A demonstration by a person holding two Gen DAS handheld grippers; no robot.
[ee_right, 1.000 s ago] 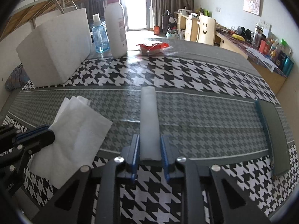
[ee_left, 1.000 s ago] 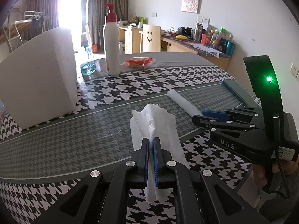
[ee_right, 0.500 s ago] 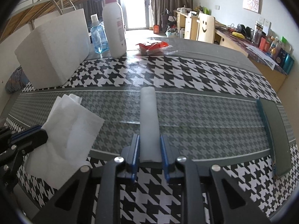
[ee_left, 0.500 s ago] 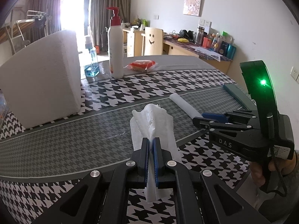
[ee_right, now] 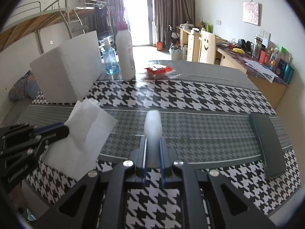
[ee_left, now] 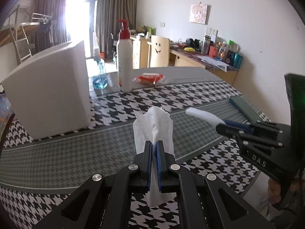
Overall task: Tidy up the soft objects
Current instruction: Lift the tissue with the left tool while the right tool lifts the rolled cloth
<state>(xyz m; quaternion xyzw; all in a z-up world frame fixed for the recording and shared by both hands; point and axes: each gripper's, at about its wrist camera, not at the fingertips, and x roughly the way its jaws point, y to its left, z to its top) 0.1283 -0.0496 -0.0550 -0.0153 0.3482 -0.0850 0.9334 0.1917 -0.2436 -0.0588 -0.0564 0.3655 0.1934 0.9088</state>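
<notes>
My left gripper [ee_left: 154, 145] is shut on a white tissue [ee_left: 154, 122] and holds it lifted off the houndstooth table; the tissue also shows in the right wrist view [ee_right: 83, 133], hanging from the left gripper [ee_right: 63, 131]. My right gripper [ee_right: 152, 145] is shut on a white foam roll [ee_right: 153, 126], raised above the table and pointing forward. In the left wrist view the right gripper [ee_left: 223, 126] holds the roll [ee_left: 202, 115] at the right.
A big white foam block [ee_left: 49, 87] stands at the left. A pump bottle [ee_left: 124, 61], a blue spray bottle [ee_left: 99, 76] and a red packet [ee_left: 149, 78] stand at the back. A dark green flat case [ee_right: 266, 143] lies at the right.
Both grippers have lifted. The tissue and the foam roll have come up off the table and tilted upward.
</notes>
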